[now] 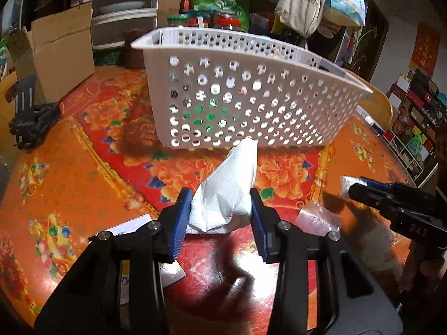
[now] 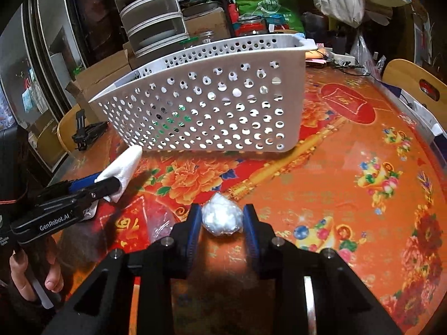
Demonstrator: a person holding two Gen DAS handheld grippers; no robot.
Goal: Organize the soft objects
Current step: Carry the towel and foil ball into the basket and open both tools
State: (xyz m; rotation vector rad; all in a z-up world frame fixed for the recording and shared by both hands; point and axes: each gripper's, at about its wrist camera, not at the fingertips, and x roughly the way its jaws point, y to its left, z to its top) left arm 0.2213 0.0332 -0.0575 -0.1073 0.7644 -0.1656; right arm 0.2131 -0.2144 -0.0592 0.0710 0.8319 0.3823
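Note:
My left gripper (image 1: pixel 222 205) is shut on a folded white paper napkin (image 1: pixel 229 187) and holds it above the table in front of the white perforated basket (image 1: pixel 245 95). It also shows in the right wrist view (image 2: pixel 111 184), with the napkin (image 2: pixel 124 164) sticking out toward the basket (image 2: pixel 212 106). My right gripper (image 2: pixel 222 220) is shut on a small clear plastic bag of white cotton (image 2: pixel 222 216). In the left wrist view the right gripper (image 1: pixel 352 188) shows at the right with the bag (image 1: pixel 347 184) at its tip.
A clear plastic packet (image 1: pixel 318 219) lies on the red and orange floral tablecloth (image 1: pixel 83 167). Paper slips (image 1: pixel 125 227) lie under my left gripper. A black folding stand (image 1: pixel 28 120) and cardboard box (image 1: pixel 61 44) sit at the left. Something green shows inside the basket.

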